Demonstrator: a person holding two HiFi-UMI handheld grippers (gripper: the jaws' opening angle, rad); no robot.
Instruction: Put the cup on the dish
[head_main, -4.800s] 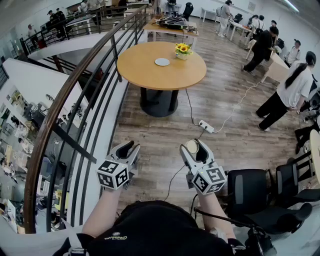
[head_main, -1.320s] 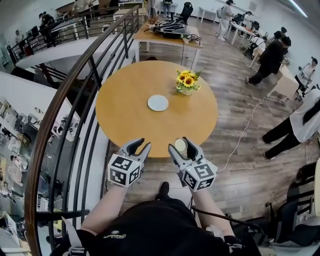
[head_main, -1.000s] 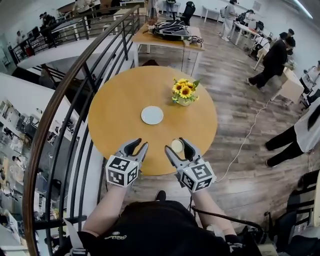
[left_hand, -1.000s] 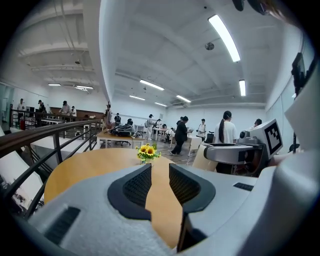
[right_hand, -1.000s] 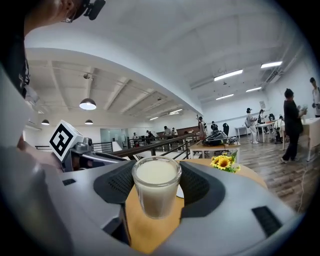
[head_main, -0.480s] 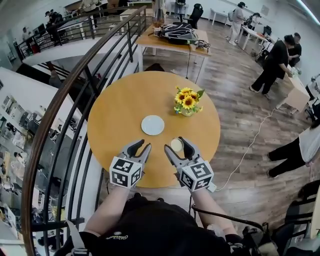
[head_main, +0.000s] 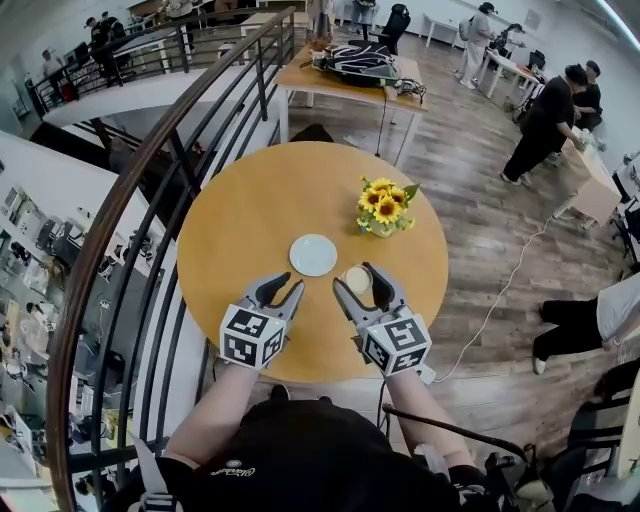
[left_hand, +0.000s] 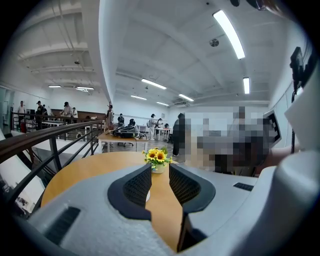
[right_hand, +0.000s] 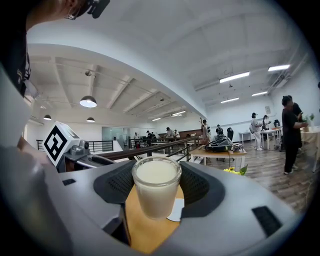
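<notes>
The cup (right_hand: 156, 192), brim-full of a white liquid, is gripped in the right claw (head_main: 357, 281), both jaws pressed against its sides. It is carried upright over the round wooden surface (head_main: 240, 200). It isn't on the dish (head_main: 313, 254) yet. The cup hangs just beside the dish, off the dish's right edge and a touch nearer the person. In the right gripper view a slice of the white dish peeks out behind the cup's base. The left claw (left_hand: 160, 181) is empty, jaws a little apart with only tabletop between them, held off the dish's near-left side. The sunflower pot (head_main: 385, 207) stands beyond the dish to its right, out of the way.

By my read, the pick-up and the carry are done. What's left is the last short shift over the dish, the lowering and the release.

Against the earliest frame, big change. Back then the dish sat far off across open floor with the cup already clamped. Now the surface lies right under both claws. Even over the last half second the dish has closed in on the cup.
</notes>
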